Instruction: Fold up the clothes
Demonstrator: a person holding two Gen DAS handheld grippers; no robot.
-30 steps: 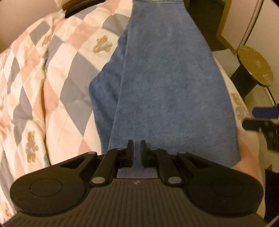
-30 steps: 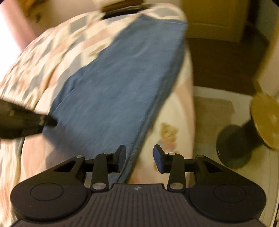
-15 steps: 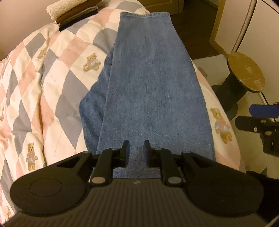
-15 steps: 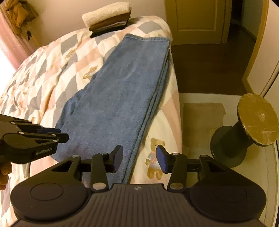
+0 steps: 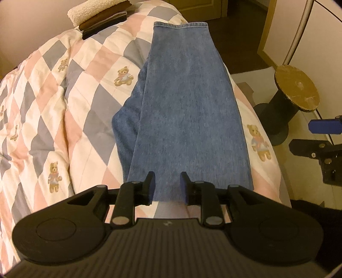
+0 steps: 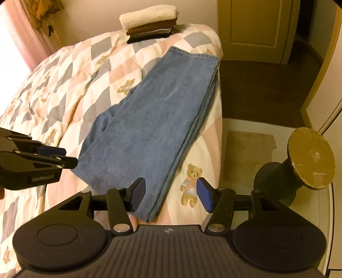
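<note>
Blue jeans (image 5: 188, 111) lie folded lengthwise, leg on leg, on a checked teddy-bear quilt (image 5: 64, 102), running from the near edge to the far end of the bed. My left gripper (image 5: 167, 185) hovers open over the jeans' near end with nothing between its pads. In the right wrist view the jeans (image 6: 154, 128) stretch diagonally, and my right gripper (image 6: 171, 193) stands open above their near right corner and the quilt (image 6: 74, 81). The left gripper (image 6: 53, 158) shows at that view's left edge, the right gripper (image 5: 320, 136) at the left view's right edge.
A stack of folded clothes (image 6: 149, 19) topped by a white fleecy item sits at the bed's far end. A black stool with a round golden seat (image 6: 307, 158) stands on the floor right of the bed. A closed door (image 6: 256, 27) is beyond.
The left gripper let go of the jeans' near edge and opened. Both grippers have pulled back and upward from the jeans; the right jaws have opened wider.
</note>
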